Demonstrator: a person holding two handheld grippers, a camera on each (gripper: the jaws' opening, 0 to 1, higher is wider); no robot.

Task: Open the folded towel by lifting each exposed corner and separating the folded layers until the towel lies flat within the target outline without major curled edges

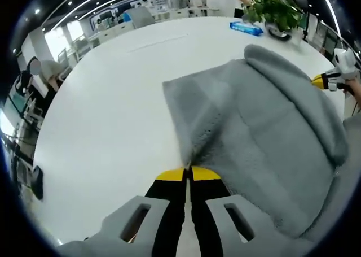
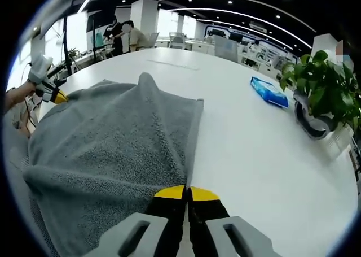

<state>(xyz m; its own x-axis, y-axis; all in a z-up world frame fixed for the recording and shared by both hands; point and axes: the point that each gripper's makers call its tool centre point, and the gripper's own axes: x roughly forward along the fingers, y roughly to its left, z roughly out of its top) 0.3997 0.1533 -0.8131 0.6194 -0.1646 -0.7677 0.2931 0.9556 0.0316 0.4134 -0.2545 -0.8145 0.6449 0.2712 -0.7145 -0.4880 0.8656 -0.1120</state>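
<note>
**Towel gripped at two edges, unfolding only partly done**

A grey towel point(image 1: 265, 133) is spread over the white table point(image 1: 107, 116), with a potted plant point(image 2: 324, 93) and a blue packet point(image 2: 269, 91) well apart from it towards the far edge. In the left gripper view the left gripper point(image 1: 187, 173) is seen with its yellow-tipped jaws pressed together on a towel edge that rises to meet them. In the right gripper view the right gripper point(image 2: 186, 193) is clenched in the same way on another edge of the cloth, which is pulled up into a ridge.

The towel is judged to be partly opened. A doubled layer is visible at the corner nearest the table's middle, and a thick rolled fold lies along the side towards the plant. No target outline can be made out on the table, so placement cannot be judged. Separating the remaining layers, flattening the rolled edge and laying the cloth down flat are taken to be left.
</note>
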